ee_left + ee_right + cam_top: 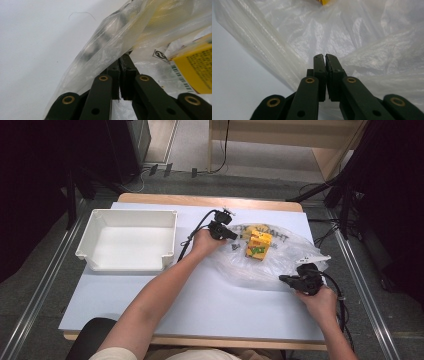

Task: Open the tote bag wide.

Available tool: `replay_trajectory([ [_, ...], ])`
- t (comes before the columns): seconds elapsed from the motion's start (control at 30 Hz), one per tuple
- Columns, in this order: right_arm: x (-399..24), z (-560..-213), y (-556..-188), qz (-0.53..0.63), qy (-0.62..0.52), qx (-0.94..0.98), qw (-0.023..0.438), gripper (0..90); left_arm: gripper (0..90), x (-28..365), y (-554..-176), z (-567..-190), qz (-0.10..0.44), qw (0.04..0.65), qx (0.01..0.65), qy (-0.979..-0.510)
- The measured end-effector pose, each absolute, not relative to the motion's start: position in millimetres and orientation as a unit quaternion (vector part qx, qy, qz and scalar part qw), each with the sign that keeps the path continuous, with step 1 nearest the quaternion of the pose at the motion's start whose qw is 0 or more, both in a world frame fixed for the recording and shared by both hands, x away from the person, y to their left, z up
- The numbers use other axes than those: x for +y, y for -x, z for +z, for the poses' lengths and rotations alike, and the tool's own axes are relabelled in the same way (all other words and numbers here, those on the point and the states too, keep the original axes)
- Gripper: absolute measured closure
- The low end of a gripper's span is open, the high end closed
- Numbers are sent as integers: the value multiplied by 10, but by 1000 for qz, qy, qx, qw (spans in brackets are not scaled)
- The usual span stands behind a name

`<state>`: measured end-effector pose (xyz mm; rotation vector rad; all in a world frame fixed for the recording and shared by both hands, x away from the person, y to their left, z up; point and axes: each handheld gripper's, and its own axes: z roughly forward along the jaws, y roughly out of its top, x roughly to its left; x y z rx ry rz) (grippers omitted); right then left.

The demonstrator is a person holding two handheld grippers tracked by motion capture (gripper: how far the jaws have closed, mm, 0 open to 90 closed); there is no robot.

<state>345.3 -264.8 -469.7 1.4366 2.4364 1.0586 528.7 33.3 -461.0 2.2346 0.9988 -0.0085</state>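
Both grippers, left (233, 234) and right (285, 279), pinch opposite edges of a clear plastic bag (285, 257) holding a yellow carton (258, 245).

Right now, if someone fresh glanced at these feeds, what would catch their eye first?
The yellow carton stands out, inside the clear plastic bag spread on the right half of the table. The left gripper is pinched on the bag's left edge and the right gripper on its near edge. An empty white tray sits at the far left.
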Motion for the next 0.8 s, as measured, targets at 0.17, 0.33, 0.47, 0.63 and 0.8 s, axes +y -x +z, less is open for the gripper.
replay_trajectory([
  [0.17, -2675, -4585, -3415, 377, -475, 791, 79, 804, 812, 339, -5242, -4506, -21, 348, 378, -858],
  [0.33, -2660, -4482, -3375, 395, -471, 783, 95, 714, 717, 336, -5189, -4399, -19, 352, 368, -861],
  [0.47, -2616, -4390, -3312, 414, -460, 779, 101, 594, 600, 331, -5114, -4273, -4, 364, 347, -864],
  [0.63, -2584, -4336, -3253, 428, -455, 774, 99, 521, 523, 359, -5054, -4147, -11, 373, 334, -865],
  [0.8, -2569, -4315, -3214, 429, -449, 777, 106, 480, 489, 387, -4993, -4063, -7, 382, 324, -865],
])
